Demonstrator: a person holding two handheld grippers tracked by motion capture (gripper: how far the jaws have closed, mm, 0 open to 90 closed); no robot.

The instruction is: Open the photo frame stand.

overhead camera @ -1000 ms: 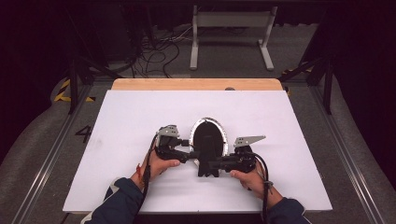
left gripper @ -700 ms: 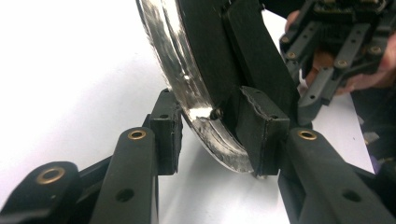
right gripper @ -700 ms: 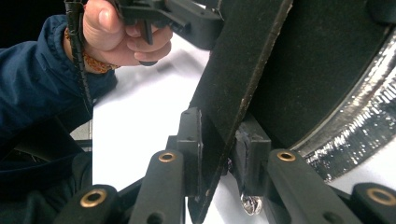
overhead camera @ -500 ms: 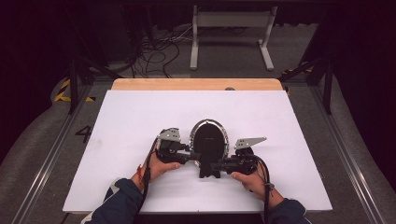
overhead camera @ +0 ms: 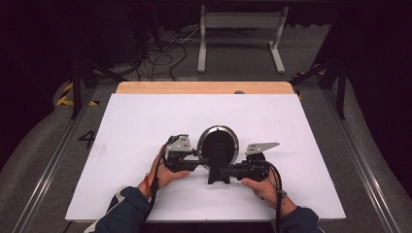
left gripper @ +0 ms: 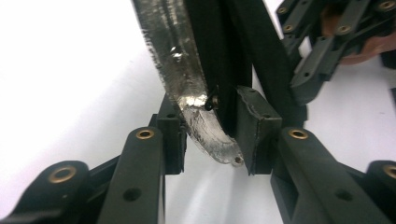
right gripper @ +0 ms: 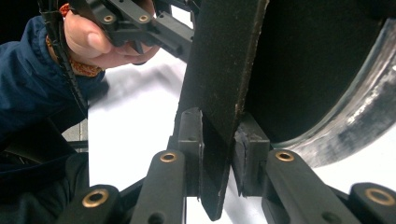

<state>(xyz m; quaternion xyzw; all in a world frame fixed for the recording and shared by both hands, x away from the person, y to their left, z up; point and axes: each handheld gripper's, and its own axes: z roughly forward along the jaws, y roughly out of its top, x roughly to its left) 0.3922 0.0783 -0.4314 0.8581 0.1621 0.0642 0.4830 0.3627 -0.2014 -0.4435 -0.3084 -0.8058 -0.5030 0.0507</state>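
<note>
Both forearms are reaching in from the near edge of the surface (overhead camera: 145, 116). The left tongs (overhead camera: 195, 159) have just been closing, their pads now gripping the round mirror (overhead camera: 217, 143) at its silver rim. The right tongs (overhead camera: 224, 171) are clamping the mirror's black stand (overhead camera: 218, 170).

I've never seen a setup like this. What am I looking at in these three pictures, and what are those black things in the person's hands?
A person works at a white table with a pair of tongs in each hand; there is no robot arm. One picture looks down from above. The other two come from small cameras riding on each pair of tongs, looking along its black jaws. On the table stands a round frame with a silvery rim, seen from its black back. The left tongs have just been closing on that rim, which sits between the pads. The right tongs are clamped on the frame's black stand.
</note>
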